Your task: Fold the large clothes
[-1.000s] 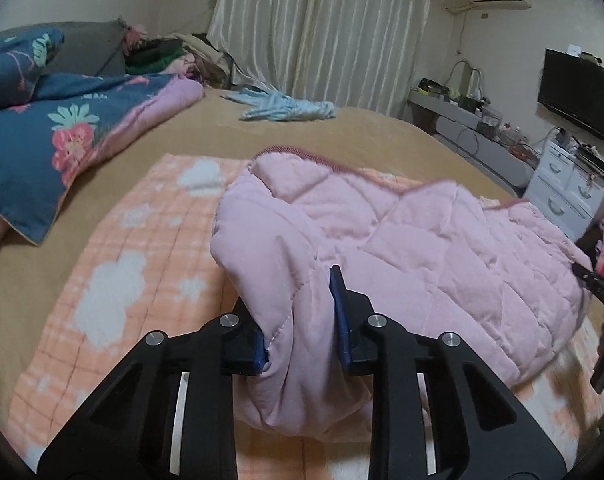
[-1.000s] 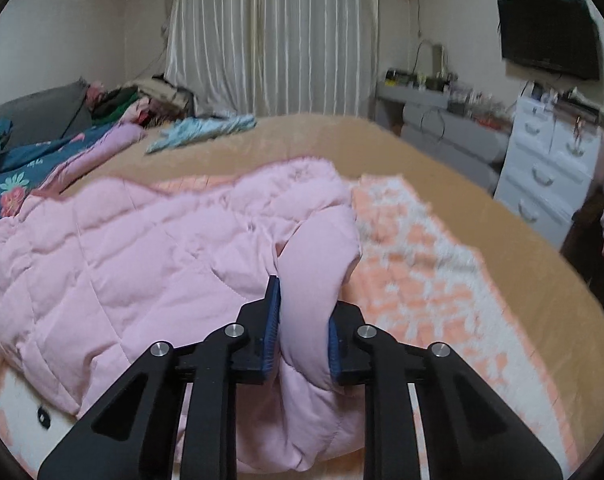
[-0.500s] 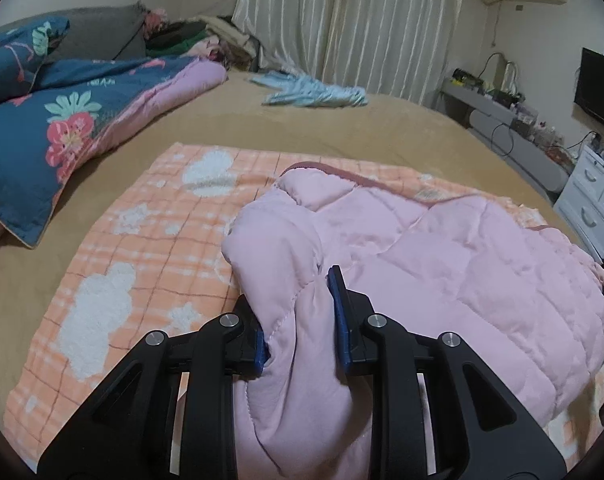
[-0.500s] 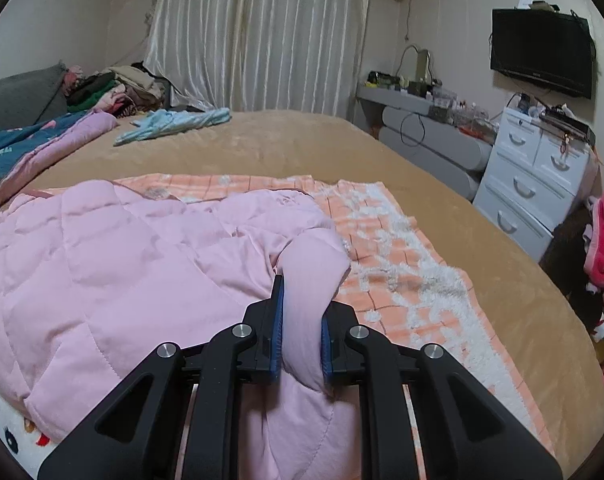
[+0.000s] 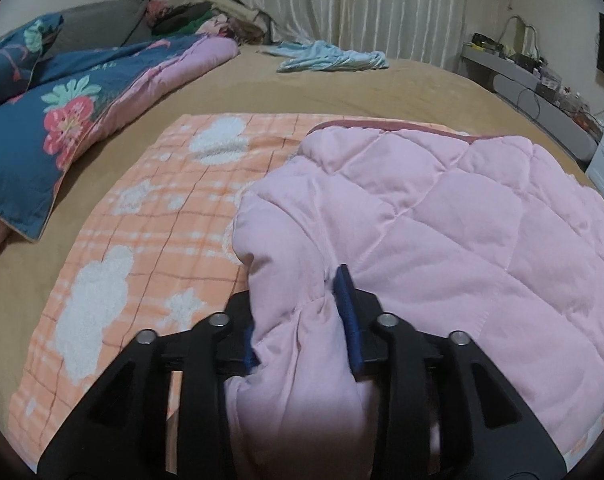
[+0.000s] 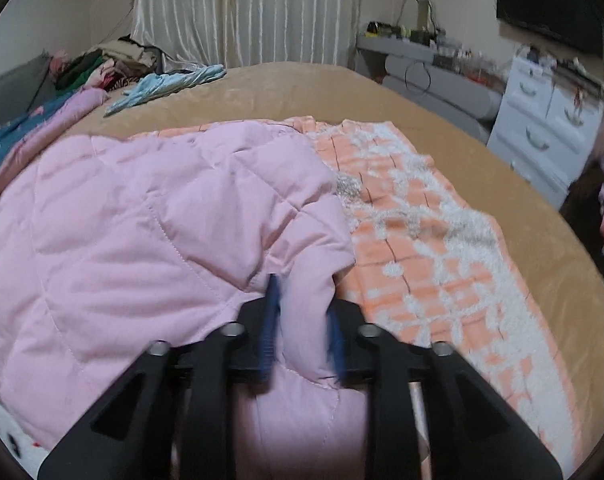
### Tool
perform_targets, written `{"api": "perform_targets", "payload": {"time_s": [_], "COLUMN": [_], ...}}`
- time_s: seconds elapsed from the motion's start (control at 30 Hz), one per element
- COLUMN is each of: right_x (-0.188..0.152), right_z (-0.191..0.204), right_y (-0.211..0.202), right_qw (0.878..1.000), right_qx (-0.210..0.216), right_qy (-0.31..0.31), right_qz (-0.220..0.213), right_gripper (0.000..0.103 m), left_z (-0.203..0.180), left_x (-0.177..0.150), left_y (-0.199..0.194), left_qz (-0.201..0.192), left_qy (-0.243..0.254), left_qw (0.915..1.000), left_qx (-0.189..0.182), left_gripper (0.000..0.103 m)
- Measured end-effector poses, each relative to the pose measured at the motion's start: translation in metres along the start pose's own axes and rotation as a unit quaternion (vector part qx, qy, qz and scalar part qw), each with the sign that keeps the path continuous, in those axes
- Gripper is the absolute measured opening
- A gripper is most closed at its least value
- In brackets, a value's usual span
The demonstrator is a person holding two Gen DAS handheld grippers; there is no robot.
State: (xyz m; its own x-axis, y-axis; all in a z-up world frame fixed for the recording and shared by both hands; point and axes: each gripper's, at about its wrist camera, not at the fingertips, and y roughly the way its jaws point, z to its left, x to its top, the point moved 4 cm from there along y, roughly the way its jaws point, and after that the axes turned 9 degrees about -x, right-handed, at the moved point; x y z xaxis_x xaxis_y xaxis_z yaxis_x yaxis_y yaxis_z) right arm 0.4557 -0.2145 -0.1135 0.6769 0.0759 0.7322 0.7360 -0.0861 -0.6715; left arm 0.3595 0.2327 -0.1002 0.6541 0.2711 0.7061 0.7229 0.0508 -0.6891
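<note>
A pink quilted jacket lies spread on an orange-and-white checked blanket on the bed. My left gripper is at the jacket's near left edge. Its jaws are opening, and a puffy fold of the jacket still sits loosely between the blue pads. In the right wrist view the jacket fills the left half, over the blanket. My right gripper is at the jacket's near right corner. Its jaws are also opening around a fold that bulges between them.
A dark blue floral quilt lies folded at the left of the tan bed. A light blue garment lies at the far end by the curtains. White drawers and a grey shelf stand to the right.
Both grippers came down and forward, laying the jacket flatter on the blanket. Both pairs of jaws have spread wider, loosening their hold on the folds.
</note>
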Motion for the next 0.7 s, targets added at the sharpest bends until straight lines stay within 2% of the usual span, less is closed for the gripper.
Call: {"api": "perform_targets", "payload": {"time_s": [0.07, 0.1, 0.13, 0.17, 0.2, 0.3, 0.53, 0.6, 0.7], "right_x": [0.0, 0.0, 0.002, 0.003, 0.004, 0.006, -0.011, -0.022, -0.038], "right_z": [-0.008, -0.016, -0.02, -0.023, -0.027, -0.032, -0.027, -0.024, -0.022], "right_y": [-0.011, -0.019, -0.026, -0.033, -0.04, -0.061, -0.097, -0.101, -0.105], "right_qw": [1.0, 0.999, 0.998, 0.996, 0.994, 0.99, 0.988, 0.988, 0.984], "right_qx": [0.008, 0.013, 0.029, 0.047, 0.055, 0.08, 0.102, 0.097, 0.114], "right_qy": [0.028, 0.05, 0.063, 0.078, 0.091, 0.111, 0.113, 0.118, 0.137], "right_qz": [0.002, -0.001, -0.006, -0.01, -0.011, -0.02, -0.008, 0.002, 0.022], "right_gripper": [0.075, 0.08, 0.087, 0.093, 0.095, 0.099, 0.099, 0.099, 0.099], "left_z": [0.005, 0.009, 0.011, 0.013, 0.013, 0.013, 0.009, 0.009, 0.011], "left_x": [0.0, 0.001, 0.001, 0.0, -0.001, -0.008, -0.036, -0.046, -0.061], "left_y": [-0.007, -0.014, -0.02, -0.028, -0.034, -0.056, -0.092, -0.096, -0.102], "left_qz": [0.005, 0.003, 0.002, 0.0, -0.003, -0.009, -0.003, 0.001, 0.006], "left_qy": [-0.013, -0.02, -0.026, -0.031, -0.034, -0.052, -0.098, -0.113, -0.128], "left_qw": [0.9999, 0.9998, 0.9997, 0.9995, 0.9994, 0.9984, 0.993, 0.991, 0.9887], "left_qx": [0.004, 0.006, 0.004, 0.001, -0.001, -0.018, -0.066, -0.073, -0.078], "left_gripper": [0.047, 0.064, 0.076, 0.079, 0.079, 0.094, 0.094, 0.094, 0.094]}}
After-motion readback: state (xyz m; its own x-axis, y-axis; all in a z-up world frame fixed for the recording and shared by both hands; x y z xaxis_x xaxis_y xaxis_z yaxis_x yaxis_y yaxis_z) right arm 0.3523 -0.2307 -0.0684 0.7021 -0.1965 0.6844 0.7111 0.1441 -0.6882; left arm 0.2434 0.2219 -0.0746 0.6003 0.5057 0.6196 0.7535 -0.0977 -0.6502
